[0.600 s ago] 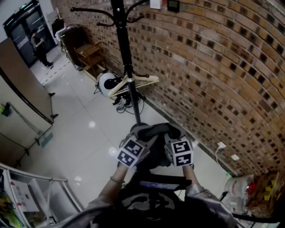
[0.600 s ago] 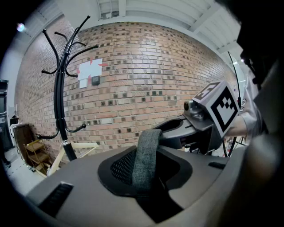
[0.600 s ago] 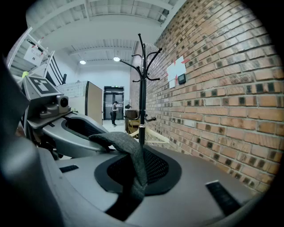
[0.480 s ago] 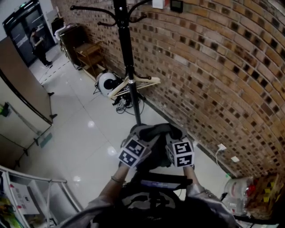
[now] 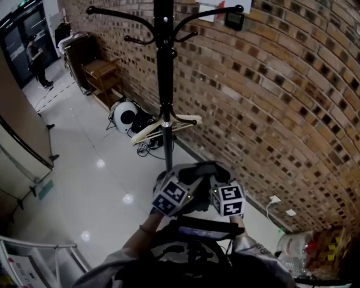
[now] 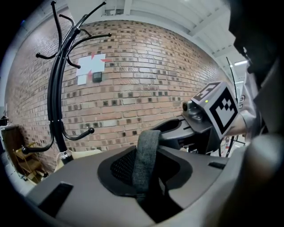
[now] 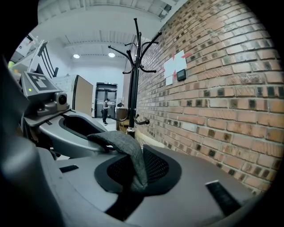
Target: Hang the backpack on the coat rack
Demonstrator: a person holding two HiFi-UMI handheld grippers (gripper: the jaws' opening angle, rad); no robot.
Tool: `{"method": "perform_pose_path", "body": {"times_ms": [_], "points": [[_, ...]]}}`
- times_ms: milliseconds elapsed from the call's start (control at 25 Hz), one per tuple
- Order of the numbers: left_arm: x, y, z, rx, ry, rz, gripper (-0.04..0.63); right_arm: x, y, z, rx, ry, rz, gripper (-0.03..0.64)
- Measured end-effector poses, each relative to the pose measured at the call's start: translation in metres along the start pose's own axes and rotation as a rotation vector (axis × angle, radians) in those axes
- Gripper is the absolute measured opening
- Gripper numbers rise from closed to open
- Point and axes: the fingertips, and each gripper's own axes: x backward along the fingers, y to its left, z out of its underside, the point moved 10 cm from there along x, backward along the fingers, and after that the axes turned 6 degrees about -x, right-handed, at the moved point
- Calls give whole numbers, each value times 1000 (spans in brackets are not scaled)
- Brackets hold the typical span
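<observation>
A black coat rack stands by the brick wall, its curved hooks at the top. Below it a dark grey backpack hangs between my two grippers. My left gripper and right gripper sit side by side, each shut on the backpack's grey fabric strap. In the left gripper view the strap runs down between the jaws of my left gripper, with the rack to the left. The right gripper view shows the strap in my right gripper, the rack straight ahead.
Wooden hangers hang low on the rack's pole. A white round appliance and cables lie on the floor behind it, with wooden furniture further back. A plastic bag sits at the wall's foot on the right. A person stands far off.
The rack's top hooks have come further into the head view and the rack looks nearer. Both grippers keep their hold on the backpack strap.
</observation>
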Motion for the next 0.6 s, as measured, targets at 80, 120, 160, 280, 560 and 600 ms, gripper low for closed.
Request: {"method": "perform_pose_path", "body": {"times_ms": [80, 120, 160, 280, 560, 600], "points": [[-3, 15, 1, -5, -5, 9, 118, -13, 0, -7, 9, -1, 7, 49], [-5, 23, 1, -8, -8, 10, 118, -20, 1, -11, 14, -2, 8, 49], [-6, 31, 1, -11, -9, 10, 118, -26, 1, -14, 21, 4, 7, 49], [-16, 52, 0, -17, 3, 3, 118, -50, -5, -24, 46, 9, -7, 49], [-55, 92, -9, 15, 11, -31, 118, -99, -40, -44, 62, 20, -52, 49], [-60, 97, -10, 17, 14, -44, 118, -106, -44, -47, 70, 23, -68, 49]]}}
